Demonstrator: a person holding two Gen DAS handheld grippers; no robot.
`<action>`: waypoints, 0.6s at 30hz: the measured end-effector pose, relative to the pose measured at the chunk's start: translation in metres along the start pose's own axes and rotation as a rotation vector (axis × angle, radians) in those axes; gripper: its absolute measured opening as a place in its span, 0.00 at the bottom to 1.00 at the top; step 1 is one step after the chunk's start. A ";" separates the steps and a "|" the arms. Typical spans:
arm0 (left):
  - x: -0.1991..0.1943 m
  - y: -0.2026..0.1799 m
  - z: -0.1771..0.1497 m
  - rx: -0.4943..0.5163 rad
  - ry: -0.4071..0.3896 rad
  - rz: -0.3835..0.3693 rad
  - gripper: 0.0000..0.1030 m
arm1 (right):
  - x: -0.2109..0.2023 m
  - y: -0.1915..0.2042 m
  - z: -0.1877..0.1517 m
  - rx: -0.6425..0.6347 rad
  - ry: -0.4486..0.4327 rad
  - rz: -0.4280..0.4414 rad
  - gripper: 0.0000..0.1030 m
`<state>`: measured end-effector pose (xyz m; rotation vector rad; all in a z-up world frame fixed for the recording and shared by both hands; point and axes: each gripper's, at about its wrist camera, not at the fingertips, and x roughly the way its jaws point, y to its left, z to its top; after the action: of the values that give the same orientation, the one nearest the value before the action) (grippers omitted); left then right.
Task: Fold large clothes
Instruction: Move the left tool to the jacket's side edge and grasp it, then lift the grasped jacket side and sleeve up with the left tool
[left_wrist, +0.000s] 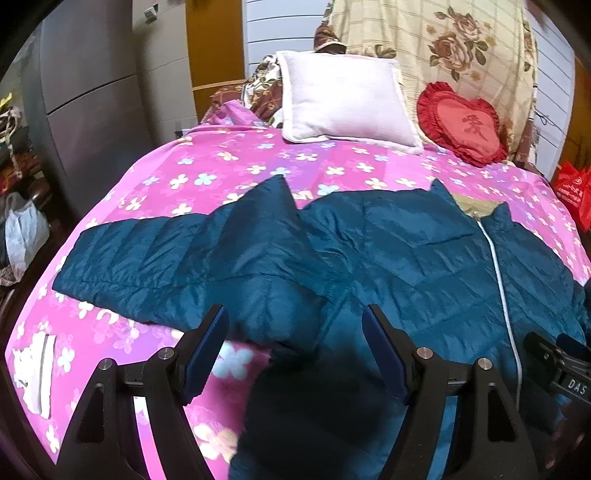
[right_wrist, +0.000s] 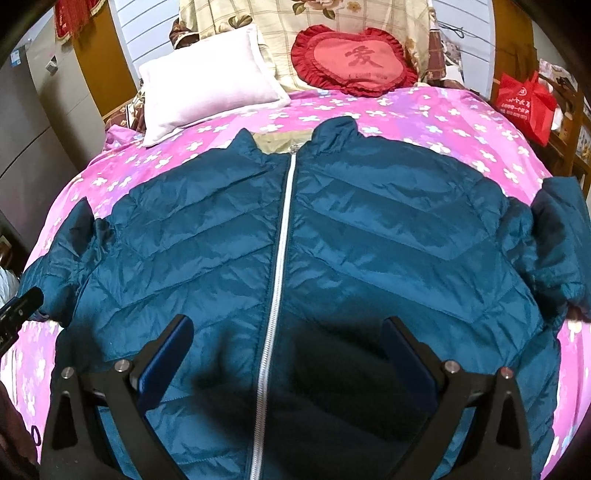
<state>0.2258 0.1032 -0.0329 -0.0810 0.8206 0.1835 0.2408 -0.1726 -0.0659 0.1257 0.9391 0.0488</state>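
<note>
A teal quilted puffer jacket (right_wrist: 351, 236) lies front up on the pink flowered bedsheet (right_wrist: 424, 110), zipped shut with a white zipper (right_wrist: 284, 229) down its middle. Its left sleeve (left_wrist: 147, 258) is spread out to the side in the left wrist view. My left gripper (left_wrist: 295, 321) is open and empty, just above the jacket's left armpit area. My right gripper (right_wrist: 288, 332) is open and empty, above the lower front of the jacket next to the zipper. The right gripper's body also shows at the right edge of the left wrist view (left_wrist: 557, 362).
A pale pink pillow (left_wrist: 347, 103) and a red heart cushion (left_wrist: 461, 125) lie at the head of the bed against a floral cover. A red bag (right_wrist: 524, 107) stands at the right bedside. Grey cabinets (left_wrist: 92, 110) and clutter stand at the left.
</note>
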 end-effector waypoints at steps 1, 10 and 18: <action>0.002 0.002 0.001 -0.003 0.002 0.002 0.49 | 0.001 0.002 0.001 -0.003 0.002 0.002 1.00; 0.017 0.045 0.009 -0.057 0.023 0.002 0.49 | 0.012 0.016 0.003 -0.032 0.015 0.007 1.00; 0.030 0.146 0.018 -0.263 0.045 0.007 0.49 | 0.013 0.023 -0.002 -0.063 0.033 0.017 1.00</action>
<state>0.2307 0.2527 -0.0429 -0.3309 0.8378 0.2962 0.2474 -0.1480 -0.0746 0.0743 0.9689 0.0964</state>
